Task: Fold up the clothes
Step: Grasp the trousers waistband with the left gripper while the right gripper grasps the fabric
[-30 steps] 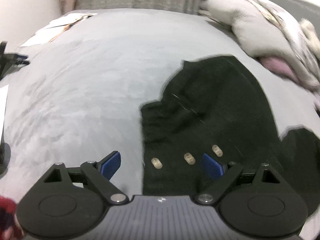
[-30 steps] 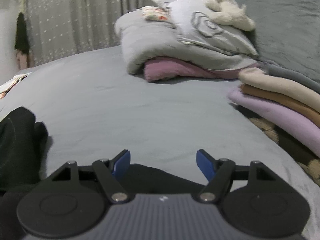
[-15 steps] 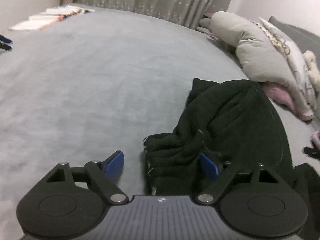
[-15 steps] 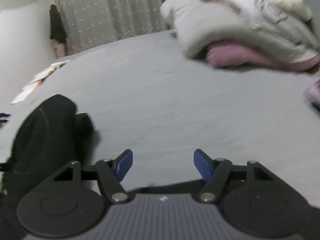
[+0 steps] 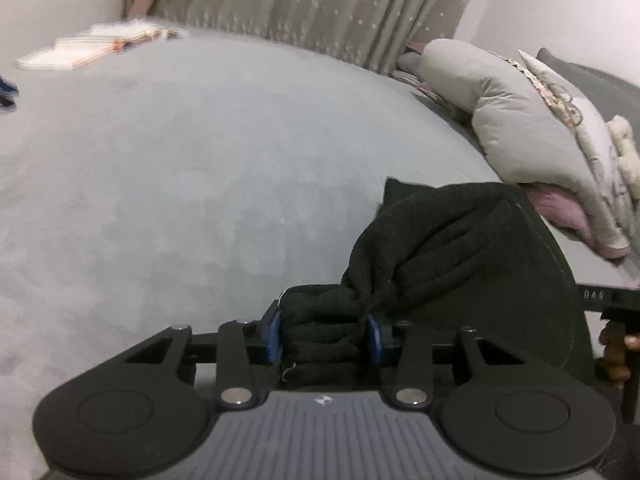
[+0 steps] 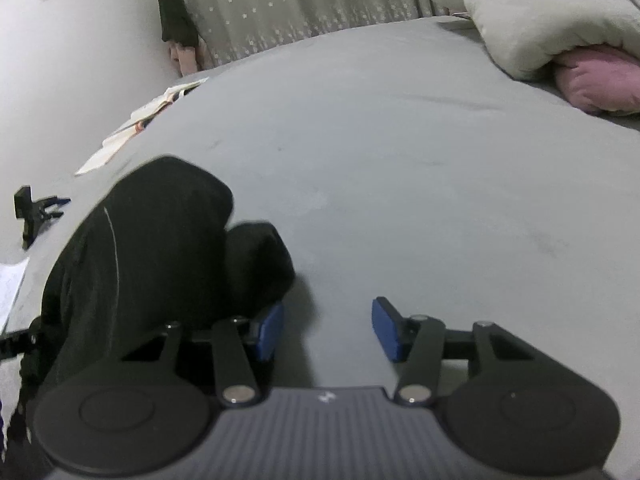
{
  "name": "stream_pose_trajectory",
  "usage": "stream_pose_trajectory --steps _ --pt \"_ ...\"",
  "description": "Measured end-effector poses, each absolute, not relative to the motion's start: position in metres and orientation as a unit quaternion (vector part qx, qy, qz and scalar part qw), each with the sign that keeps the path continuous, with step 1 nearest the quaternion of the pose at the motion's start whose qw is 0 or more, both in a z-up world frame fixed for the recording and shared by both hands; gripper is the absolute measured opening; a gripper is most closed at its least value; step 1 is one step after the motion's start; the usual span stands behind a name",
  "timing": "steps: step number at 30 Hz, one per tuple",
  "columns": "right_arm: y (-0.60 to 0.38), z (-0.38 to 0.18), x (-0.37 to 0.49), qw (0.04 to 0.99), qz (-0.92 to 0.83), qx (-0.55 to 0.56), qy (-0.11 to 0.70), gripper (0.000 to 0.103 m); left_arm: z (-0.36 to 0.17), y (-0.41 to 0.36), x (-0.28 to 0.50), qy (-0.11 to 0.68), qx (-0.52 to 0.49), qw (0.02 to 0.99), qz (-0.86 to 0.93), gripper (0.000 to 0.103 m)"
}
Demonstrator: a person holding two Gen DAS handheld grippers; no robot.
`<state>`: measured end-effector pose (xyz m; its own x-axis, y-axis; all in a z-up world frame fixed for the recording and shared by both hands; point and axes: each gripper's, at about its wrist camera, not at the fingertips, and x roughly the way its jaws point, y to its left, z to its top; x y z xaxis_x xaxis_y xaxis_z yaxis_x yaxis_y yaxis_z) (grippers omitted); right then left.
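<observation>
A black knit garment (image 5: 460,248) lies bunched on the grey bed (image 5: 180,168). My left gripper (image 5: 324,338) is shut on a thick bunch of its edge, the blue pads (image 5: 273,332) pressing the fabric from both sides. In the right wrist view the same garment (image 6: 152,240) is heaped at the left, touching the left finger. My right gripper (image 6: 328,332) is open and empty, with bare grey bed (image 6: 400,180) between its fingers.
A pile of folded grey and pink bedding (image 5: 540,140) lies at the right; it also shows in the right wrist view (image 6: 560,32). Papers (image 5: 88,48) lie at the far left edge. A curtain (image 5: 320,8) hangs behind. A small black stand (image 6: 32,212) sits at the left.
My left gripper closed on the black garment's edge and gathered it up. My right gripper swung left toward the garment and stays open.
</observation>
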<state>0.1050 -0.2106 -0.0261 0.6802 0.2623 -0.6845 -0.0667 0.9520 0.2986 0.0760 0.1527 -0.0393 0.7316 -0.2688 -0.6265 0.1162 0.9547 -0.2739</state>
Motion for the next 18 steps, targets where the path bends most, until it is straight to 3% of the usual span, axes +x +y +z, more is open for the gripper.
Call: stream_pose_trajectory --steps 5,18 --pt "-0.213 -0.02 0.108 0.907 0.1 0.149 0.381 0.046 -0.02 0.167 0.073 0.322 -0.109 0.94 -0.032 0.037" --pt "-0.218 -0.004 0.116 0.902 0.124 0.208 0.358 0.047 -0.024 0.184 0.07 0.354 -0.081 0.929 0.07 0.037"
